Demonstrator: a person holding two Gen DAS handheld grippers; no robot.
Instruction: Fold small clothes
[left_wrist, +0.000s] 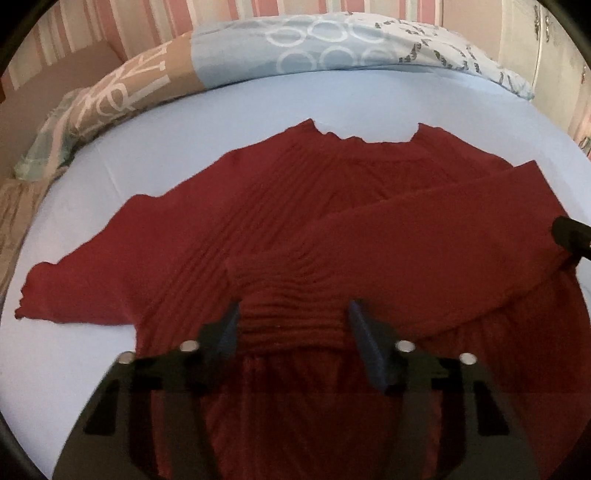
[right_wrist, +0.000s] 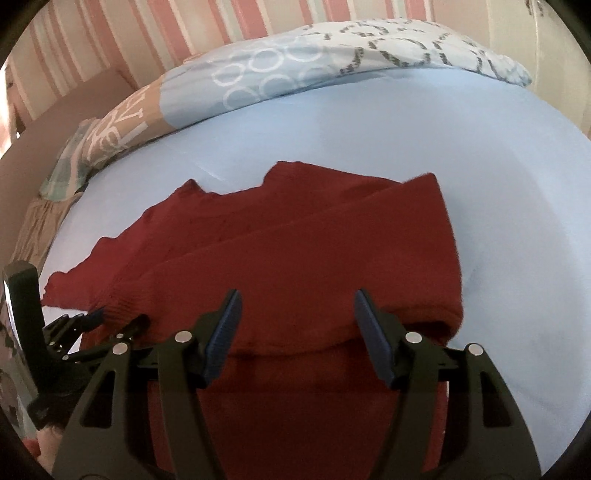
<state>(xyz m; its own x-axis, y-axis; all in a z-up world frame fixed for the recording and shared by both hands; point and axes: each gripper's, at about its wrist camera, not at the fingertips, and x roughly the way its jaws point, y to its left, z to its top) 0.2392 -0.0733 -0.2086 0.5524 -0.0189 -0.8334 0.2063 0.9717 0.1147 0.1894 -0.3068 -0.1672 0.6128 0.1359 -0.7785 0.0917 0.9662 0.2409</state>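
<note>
Bed sheet (left_wrist: 332, 99), pale blue, smooth, covering the whole work surface; a patterned duvet (left_wrist: 295, 48) in blue, tan and white is bunched along its far edge against a pink-striped wall (left_wrist: 122, 22). Sweater (left_wrist: 258, 221), dark red ribbed knit, lying flat at the middle of the sheet, neckline toward the duvet and hem toward the cameras, so its body runs near to far; one sleeve (left_wrist: 85, 284) stretches out sideways to the left in the left wrist view, the other sleeve (left_wrist: 424, 236) is folded diagonally across the chest, its ribbed cuff (left_wrist: 291, 314) nearest. Left gripper (left_wrist: 293, 314), jaws partly apart with the cuff between them; whether the pads press it cannot be told. Right gripper (right_wrist: 297, 306), jaws apart over the folded right edge of the sweater, nothing pinched.
</note>
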